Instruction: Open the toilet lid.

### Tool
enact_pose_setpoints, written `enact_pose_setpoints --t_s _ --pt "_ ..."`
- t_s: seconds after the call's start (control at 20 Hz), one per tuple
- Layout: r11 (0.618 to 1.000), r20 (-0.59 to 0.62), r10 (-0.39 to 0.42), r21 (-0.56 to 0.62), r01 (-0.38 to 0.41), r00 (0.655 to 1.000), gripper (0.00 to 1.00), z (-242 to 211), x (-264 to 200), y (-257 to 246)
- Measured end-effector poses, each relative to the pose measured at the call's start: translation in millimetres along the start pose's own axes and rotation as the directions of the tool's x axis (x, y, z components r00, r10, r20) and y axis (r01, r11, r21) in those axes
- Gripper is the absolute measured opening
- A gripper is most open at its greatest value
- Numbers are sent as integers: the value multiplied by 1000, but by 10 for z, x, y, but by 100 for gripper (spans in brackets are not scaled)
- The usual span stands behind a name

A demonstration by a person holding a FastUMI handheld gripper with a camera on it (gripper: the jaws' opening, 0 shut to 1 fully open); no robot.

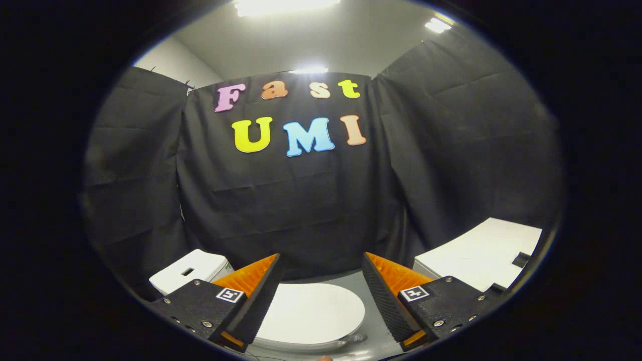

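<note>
The closed toilet lid [311, 313] lies flat below and between the spread jaws.

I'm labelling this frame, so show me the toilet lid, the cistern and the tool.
toilet lid [311, 313], gripper view, on its flat white top.
cistern [188, 271], gripper view, on its white top.
tool [321, 288], gripper view, midway between its open fingertips.

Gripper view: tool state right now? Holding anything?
Tool: open, fingers spread wide, holding nothing. The closed toilet lid lies below and between the fingers, untouched.
</note>
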State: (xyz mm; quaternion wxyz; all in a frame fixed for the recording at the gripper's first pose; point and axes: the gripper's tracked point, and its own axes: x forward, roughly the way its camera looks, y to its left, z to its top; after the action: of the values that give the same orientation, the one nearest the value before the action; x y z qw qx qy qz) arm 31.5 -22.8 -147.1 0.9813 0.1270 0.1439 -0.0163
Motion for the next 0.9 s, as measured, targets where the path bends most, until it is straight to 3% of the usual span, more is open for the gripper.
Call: enact_pose_setpoints --t_s 0.4,0.6,0.75,0.9 --pt "972 -162 -15 231 52 987 95 -1016 269 -577" --pt "945 -260 -43 302 123 965 95 -1579 310 -928" --pt "917 -312 -50 361 167 949 95 -1925 275 -1103" --pt "862 -337 -28 468 193 941 94 -2167 259 -1175"
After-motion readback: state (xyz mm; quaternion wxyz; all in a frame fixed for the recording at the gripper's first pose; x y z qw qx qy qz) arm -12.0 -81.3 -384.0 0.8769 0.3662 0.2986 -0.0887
